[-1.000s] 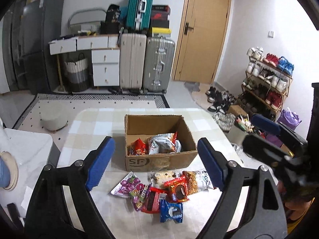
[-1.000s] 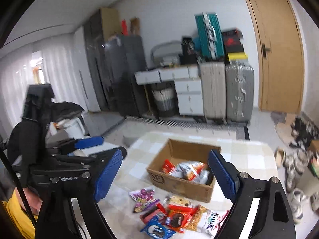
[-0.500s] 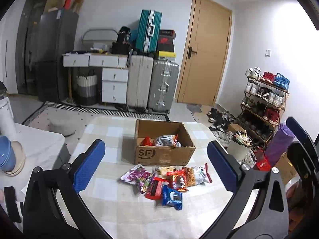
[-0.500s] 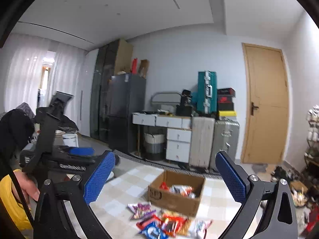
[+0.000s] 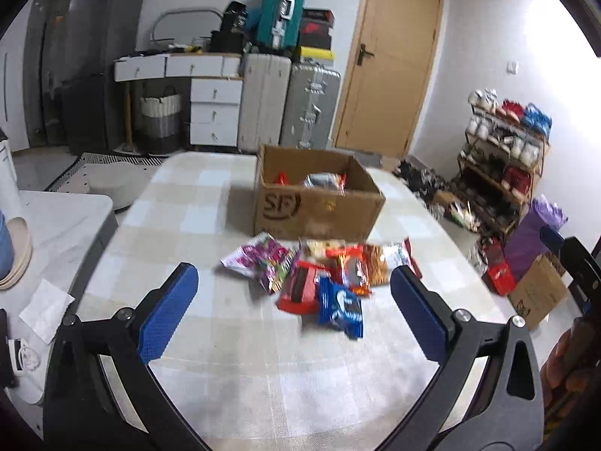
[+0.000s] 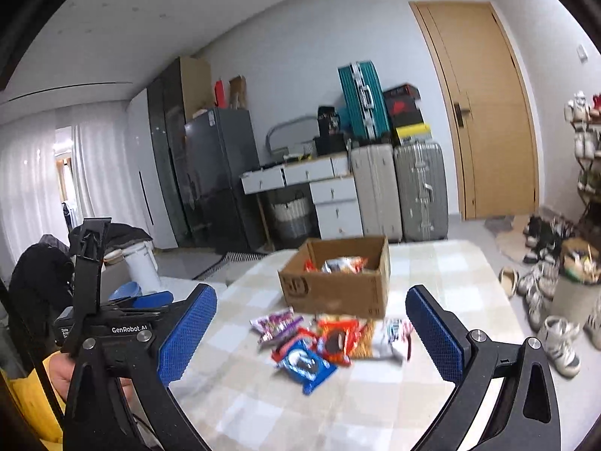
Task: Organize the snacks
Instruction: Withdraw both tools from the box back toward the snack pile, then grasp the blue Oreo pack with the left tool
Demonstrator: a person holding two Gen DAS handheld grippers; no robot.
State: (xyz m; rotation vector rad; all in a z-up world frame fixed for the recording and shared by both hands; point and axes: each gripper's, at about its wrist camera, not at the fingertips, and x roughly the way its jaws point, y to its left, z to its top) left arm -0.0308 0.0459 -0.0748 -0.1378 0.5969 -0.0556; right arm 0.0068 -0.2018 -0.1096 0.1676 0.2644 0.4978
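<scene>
My left hand-held gripper (image 5: 293, 308) opened wide and dropped nearer the snack pile (image 5: 323, 278), my right hand-held gripper (image 6: 311, 334) likewise, nothing between either's jaws

Bare table (image 5: 233, 368) before snack pile (image 5: 319, 278); box (image 5: 315, 203) blocks behind.

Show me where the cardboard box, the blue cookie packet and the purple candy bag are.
cardboard box (image 5: 319, 206): left wrist view, on its front wall beside the printed logo.
blue cookie packet (image 5: 340, 310): left wrist view, middle of the wrapper.
purple candy bag (image 5: 259, 257): left wrist view, middle of the bag's face.
</scene>
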